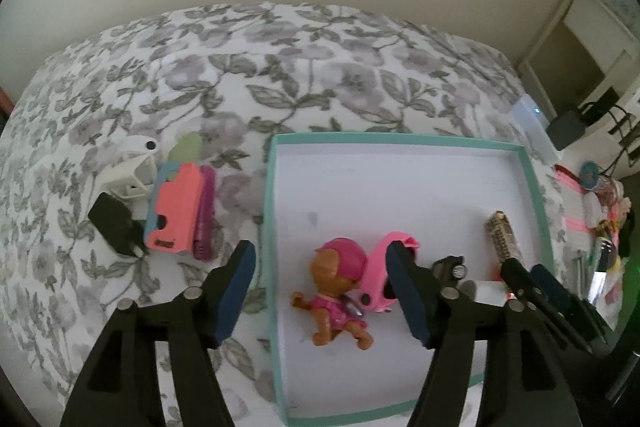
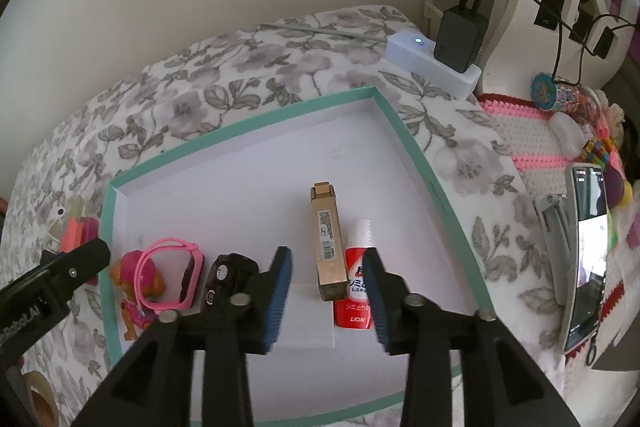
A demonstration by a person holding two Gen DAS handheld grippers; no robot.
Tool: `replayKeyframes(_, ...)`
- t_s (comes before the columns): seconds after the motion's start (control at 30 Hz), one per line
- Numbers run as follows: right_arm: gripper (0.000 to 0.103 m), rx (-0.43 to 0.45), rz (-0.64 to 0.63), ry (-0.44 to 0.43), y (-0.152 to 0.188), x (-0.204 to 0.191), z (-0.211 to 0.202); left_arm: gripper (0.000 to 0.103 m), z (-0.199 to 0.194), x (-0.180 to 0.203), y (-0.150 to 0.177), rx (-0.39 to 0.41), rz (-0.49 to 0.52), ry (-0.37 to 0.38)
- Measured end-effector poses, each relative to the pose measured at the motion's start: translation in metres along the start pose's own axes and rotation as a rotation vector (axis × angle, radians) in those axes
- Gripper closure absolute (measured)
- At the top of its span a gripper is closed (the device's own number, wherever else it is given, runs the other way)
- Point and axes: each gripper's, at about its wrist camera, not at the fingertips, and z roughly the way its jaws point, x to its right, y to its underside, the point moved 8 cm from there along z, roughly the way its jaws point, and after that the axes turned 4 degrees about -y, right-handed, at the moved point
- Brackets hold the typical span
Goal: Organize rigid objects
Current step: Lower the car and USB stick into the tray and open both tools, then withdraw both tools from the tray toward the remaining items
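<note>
Both grippers stand released over the teal tray: the left gripper above the toy pup, the right gripper above the gold case. Placing looks done. Next likely comes the coral case outside the tray.

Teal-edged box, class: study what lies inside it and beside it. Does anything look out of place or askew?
Yes. Inside the box the toy pup lies tipped on its side, not standing. A small pile is not yet in the box, on the bedspread to its left: coral case, black plug, white charger. Nothing looks spilled or broken.

Pink watch partly behind left tool's finger, tape roll cut off, phone screen unreadable
</note>
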Motion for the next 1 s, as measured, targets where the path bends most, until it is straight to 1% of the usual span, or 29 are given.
replayKeyframes(0.07,0.055,0.002,-0.005,-0.001,0.0,-0.001,0.0,0.03,0.001,-0.005,0.0,-0.001,-0.007,-0.019)
replayKeyframes(0.13,0.042,0.005,-0.01,0.005,0.0,-0.001,0.0,0.029,0.003,-0.009,0.0,-0.002,-0.013,-0.033)
replayKeyframes(0.17,0.04,0.006,-0.012,0.007,0.0,-0.001,0.001,0.029,0.003,-0.011,-0.001,-0.002,-0.016,-0.038)
replayKeyframes(0.2,0.036,0.008,-0.013,0.008,0.0,-0.001,0.001,0.024,0.004,-0.014,-0.001,-0.002,-0.02,-0.043)
replayKeyframes(0.27,0.035,0.008,-0.015,0.009,0.0,-0.001,0.001,0.017,0.004,-0.017,-0.001,-0.002,-0.026,-0.047)
replayKeyframes(0.57,0.019,-0.002,-0.036,0.005,0.002,-0.006,0.005,0.016,0.011,-0.025,0.0,-0.003,-0.021,-0.085)
replayKeyframes(0.6,0.016,-0.003,-0.039,0.003,0.003,-0.007,0.005,0.014,0.012,-0.026,0.0,-0.005,-0.021,-0.09)
replayKeyframes(0.67,0.014,-0.004,-0.043,-0.001,0.004,-0.008,0.006,0.007,0.014,-0.028,0.001,-0.009,-0.025,-0.098)
replayKeyframes(0.77,0.013,-0.008,-0.049,-0.003,0.005,-0.01,0.008,0.007,0.015,-0.032,0.001,-0.008,-0.034,-0.106)
replayKeyframes(0.8,0.009,-0.009,-0.051,-0.003,0.005,-0.01,0.008,0.007,0.016,-0.034,0.001,-0.007,-0.038,-0.108)
replayKeyframes(0.83,0.003,-0.01,-0.054,-0.003,0.006,-0.011,0.009,0.007,0.016,-0.035,0.001,-0.007,-0.041,-0.108)
replayKeyframes(0.87,0.001,-0.01,-0.056,-0.004,0.006,-0.011,0.009,0.007,0.017,-0.036,0.001,-0.007,-0.044,-0.109)
replayKeyframes(1.0,0.0,-0.005,-0.059,-0.02,0.006,-0.014,0.008,0.007,0.018,-0.04,0.001,-0.005,-0.052,-0.11)
